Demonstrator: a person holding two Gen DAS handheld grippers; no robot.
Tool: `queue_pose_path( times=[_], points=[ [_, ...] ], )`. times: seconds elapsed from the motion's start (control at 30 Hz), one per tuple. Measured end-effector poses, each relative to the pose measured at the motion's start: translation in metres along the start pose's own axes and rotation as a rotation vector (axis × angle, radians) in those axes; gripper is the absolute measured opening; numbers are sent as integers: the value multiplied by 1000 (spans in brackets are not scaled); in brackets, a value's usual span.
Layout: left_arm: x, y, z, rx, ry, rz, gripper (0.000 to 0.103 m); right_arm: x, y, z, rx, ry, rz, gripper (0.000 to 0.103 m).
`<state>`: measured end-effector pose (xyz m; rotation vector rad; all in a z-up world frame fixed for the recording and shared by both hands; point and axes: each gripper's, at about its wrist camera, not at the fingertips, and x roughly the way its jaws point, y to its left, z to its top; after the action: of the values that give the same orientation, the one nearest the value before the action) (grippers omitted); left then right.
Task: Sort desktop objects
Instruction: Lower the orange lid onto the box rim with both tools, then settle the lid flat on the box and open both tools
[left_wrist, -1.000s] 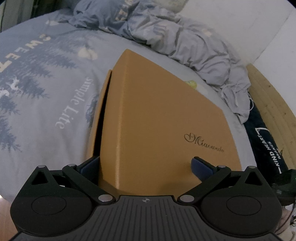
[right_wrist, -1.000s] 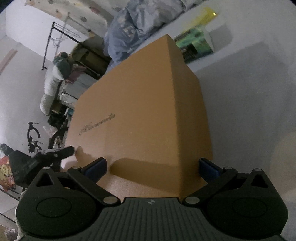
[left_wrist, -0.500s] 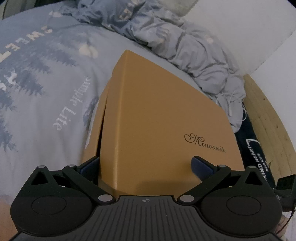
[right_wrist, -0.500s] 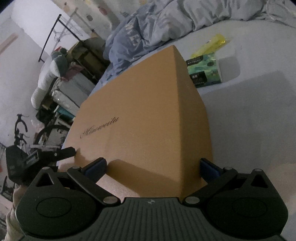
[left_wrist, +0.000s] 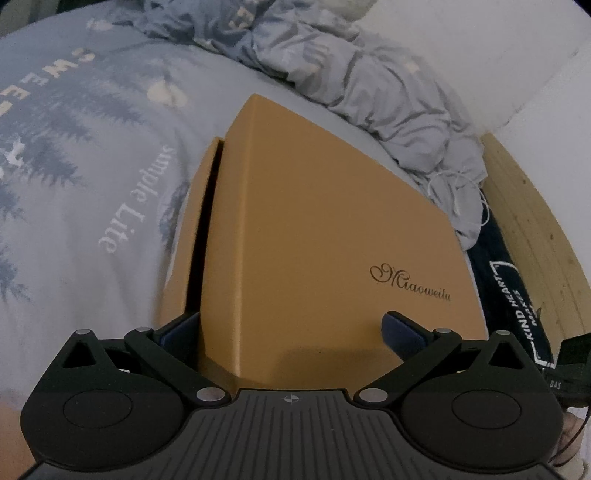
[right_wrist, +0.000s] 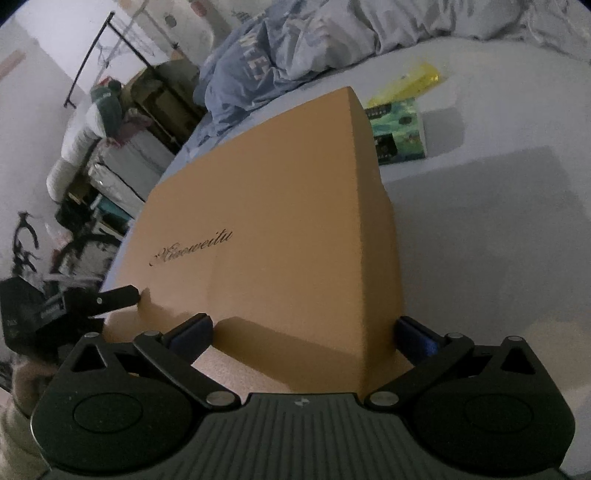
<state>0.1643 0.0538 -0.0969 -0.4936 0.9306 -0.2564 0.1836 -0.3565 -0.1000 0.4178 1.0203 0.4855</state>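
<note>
Bedroom setting: printed grey bedsheet (left_wrist: 74, 177) with a rumpled duvet (left_wrist: 369, 92) at the far side, wall behind. Resting on the bed, an orange-brown gift box (left_wrist: 314, 240) with script lettering, its lid slightly ajar along the left edge. Left tool (left_wrist: 291, 328) straddling one near corner, right tool (right_wrist: 303, 332) straddling another, both spread wide with blue pads beside the cardboard; cannot tell whether the pads actually press it. Compared with a second ago, more bed visible past the box in the right wrist view, with a green carton (right_wrist: 399, 133) and a yellow packet (right_wrist: 413, 79) now showing fully, far right. Probably means the box is being carried or lowered toward its sorted place.
</note>
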Motion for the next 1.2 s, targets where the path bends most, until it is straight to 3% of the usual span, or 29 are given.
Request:
queue_pose_path(
  times=[0.1, 0.3, 0.43, 0.97, 1.2],
  points=[
    [-4, -6, -2, 31, -11, 16, 103, -2, 17, 0, -91, -22, -70, 103],
    [-9, -14, -6, 75, -20, 50, 103, -1, 32, -1, -143, -30, -113, 103],
    [-18, -25, -6, 152, -64, 150, 103, 2, 34, -2, -149, -24, -112, 103],
    [-19, -17, -13, 127, -28, 113, 103, 6, 48, -1, -181, -20, -128, 103],
    [-8, -23, -15, 151, -25, 152, 103, 9, 50, 3, -189, -33, -137, 103]
  ],
)
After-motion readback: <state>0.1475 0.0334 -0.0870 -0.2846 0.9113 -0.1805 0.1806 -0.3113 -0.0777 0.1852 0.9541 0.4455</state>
